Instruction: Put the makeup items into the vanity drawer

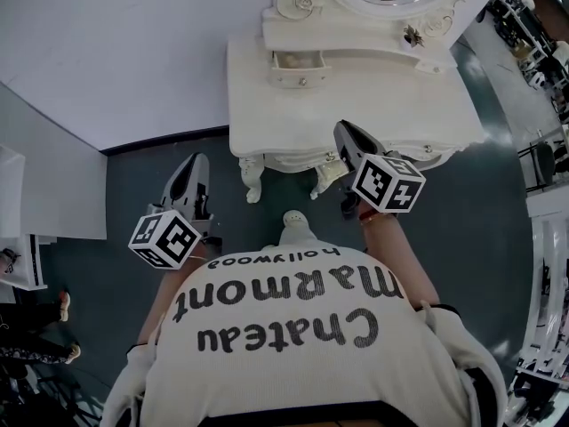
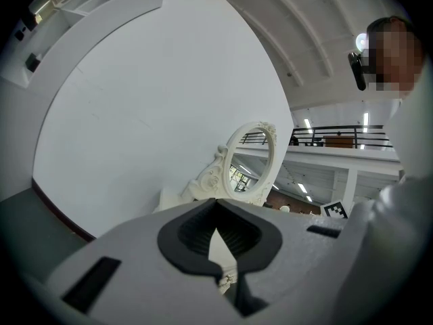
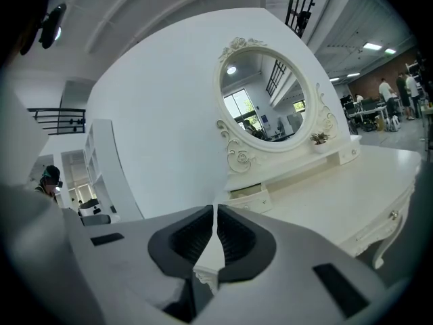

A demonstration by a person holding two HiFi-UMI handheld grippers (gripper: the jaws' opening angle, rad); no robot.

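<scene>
Both pairs of tongs are held closed with nothing between them: the left tongs are poised over the floor, short of the front corner of the bench, and the right tongs are held just above its front edge. No makeup items can be seen on the bench or in any view, so their place cannot be told. The small drawer beneath the mirror is seen slightly ajar. An approach or a closing stage is judged likely; next, an item would have to be found, or the drawer pushed shut.
</scene>
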